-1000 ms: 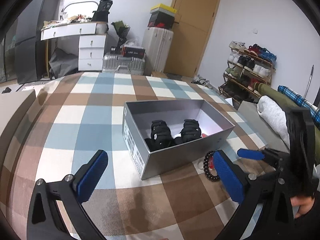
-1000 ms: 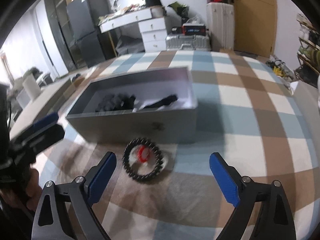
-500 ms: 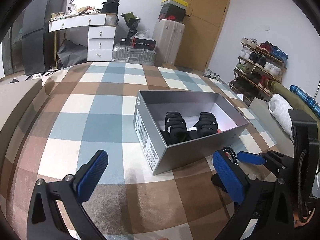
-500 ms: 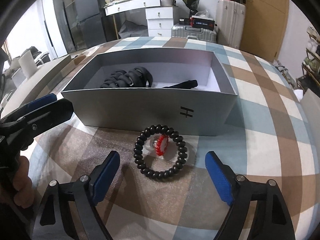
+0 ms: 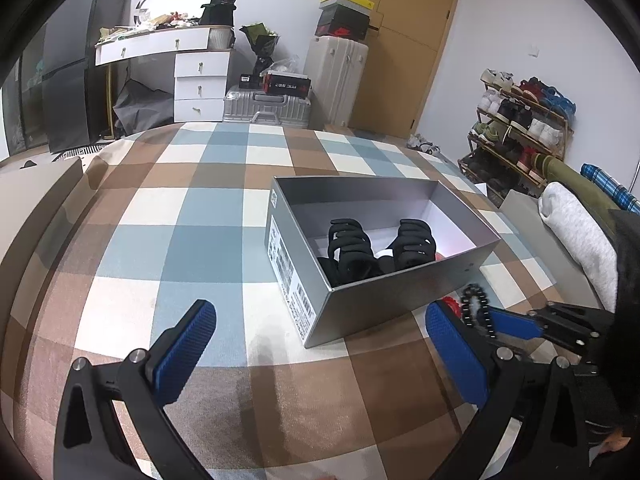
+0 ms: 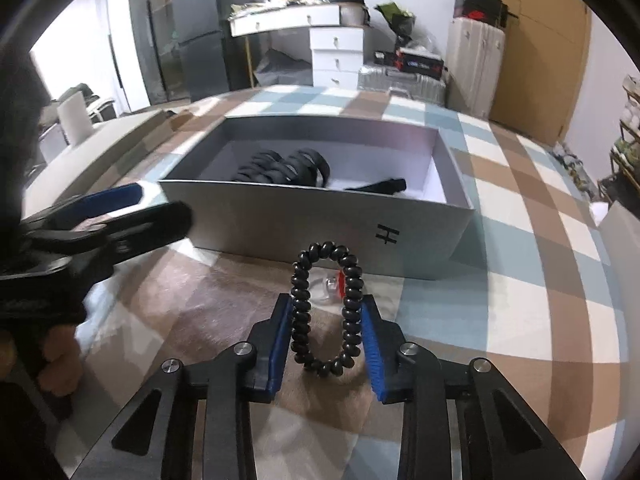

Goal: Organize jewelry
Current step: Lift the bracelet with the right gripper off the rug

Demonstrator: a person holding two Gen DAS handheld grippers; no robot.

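Left wrist view: the left claw [image 5: 320, 344] is spread wide and empty; ahead of it sits a grey box [image 5: 404, 300] with a printed label too small to read

Right wrist view: the right claw [image 6: 326, 332], its jaws just closing, pinches a black beaded bracelet [image 6: 350, 312] squeezed into an oval – beyond it the box wall reads "H" [image 6: 387, 234]

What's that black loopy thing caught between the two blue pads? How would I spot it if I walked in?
Find the grey open box on the checked cloth. Just in front of its long wall marked H, the right gripper has just closed its blue pads on a black spiral hair tie, squeezing it into a tall oval. Unlike the black claw clips inside the box, it is a beaded-looking ring outside it, beside a small clear and red trinket.
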